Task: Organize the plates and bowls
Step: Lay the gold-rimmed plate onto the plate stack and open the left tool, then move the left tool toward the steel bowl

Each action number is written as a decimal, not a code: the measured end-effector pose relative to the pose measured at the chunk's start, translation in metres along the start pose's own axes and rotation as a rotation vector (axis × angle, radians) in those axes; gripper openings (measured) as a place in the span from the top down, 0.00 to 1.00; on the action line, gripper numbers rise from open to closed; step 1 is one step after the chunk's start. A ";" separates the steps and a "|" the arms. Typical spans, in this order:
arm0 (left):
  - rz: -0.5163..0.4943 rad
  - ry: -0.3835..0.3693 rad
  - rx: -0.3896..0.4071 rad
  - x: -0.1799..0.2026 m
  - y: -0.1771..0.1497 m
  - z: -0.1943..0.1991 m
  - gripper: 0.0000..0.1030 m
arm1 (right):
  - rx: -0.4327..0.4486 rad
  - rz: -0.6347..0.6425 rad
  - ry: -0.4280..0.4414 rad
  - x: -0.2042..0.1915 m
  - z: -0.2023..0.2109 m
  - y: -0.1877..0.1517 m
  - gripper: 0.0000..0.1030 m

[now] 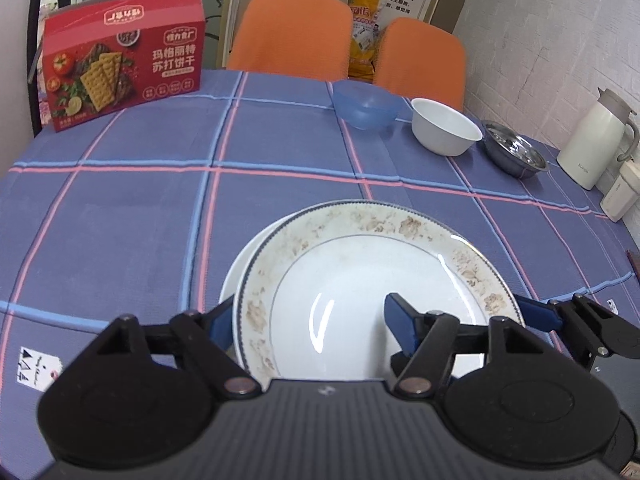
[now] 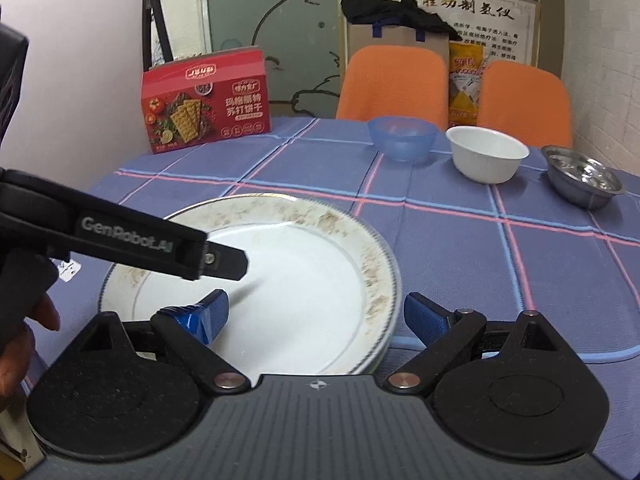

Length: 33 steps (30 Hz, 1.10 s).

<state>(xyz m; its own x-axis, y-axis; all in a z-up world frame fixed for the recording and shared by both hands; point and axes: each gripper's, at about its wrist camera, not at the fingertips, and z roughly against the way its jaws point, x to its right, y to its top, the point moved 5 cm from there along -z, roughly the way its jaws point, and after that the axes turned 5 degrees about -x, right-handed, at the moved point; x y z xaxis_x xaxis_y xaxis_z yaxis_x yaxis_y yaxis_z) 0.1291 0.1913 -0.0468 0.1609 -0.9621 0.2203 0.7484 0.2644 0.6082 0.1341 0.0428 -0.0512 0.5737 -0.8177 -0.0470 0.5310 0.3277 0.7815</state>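
Observation:
A flower-rimmed plate lies on a plain white plate near the table's front edge. My left gripper is open and straddles the flowered plate's left rim, one finger outside and one over its well. My right gripper is open across the flower-rimmed plate's right rim in the same way. Its blue finger shows in the left wrist view, and the left gripper's black finger reaches over the plate. Further back stand a blue bowl, a white bowl and a steel bowl, set apart in a row.
A red cracker box stands at the back left of the checked tablecloth. Two orange chairs are behind the table. A white jug and a small white container sit by the right wall. A hand holds the left gripper.

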 end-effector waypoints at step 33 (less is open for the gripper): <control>-0.287 0.010 0.105 0.152 0.018 0.001 0.02 | 0.028 -0.397 -0.093 0.156 0.050 -0.050 0.20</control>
<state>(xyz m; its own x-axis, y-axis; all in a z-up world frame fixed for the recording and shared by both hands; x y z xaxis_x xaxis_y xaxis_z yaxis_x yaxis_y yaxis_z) 0.1666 0.0502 -0.0017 -0.0404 -0.9990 0.0207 0.6936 -0.0132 0.7203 0.1656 -0.1249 -0.0669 0.2681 -0.9178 -0.2927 0.6817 -0.0339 0.7308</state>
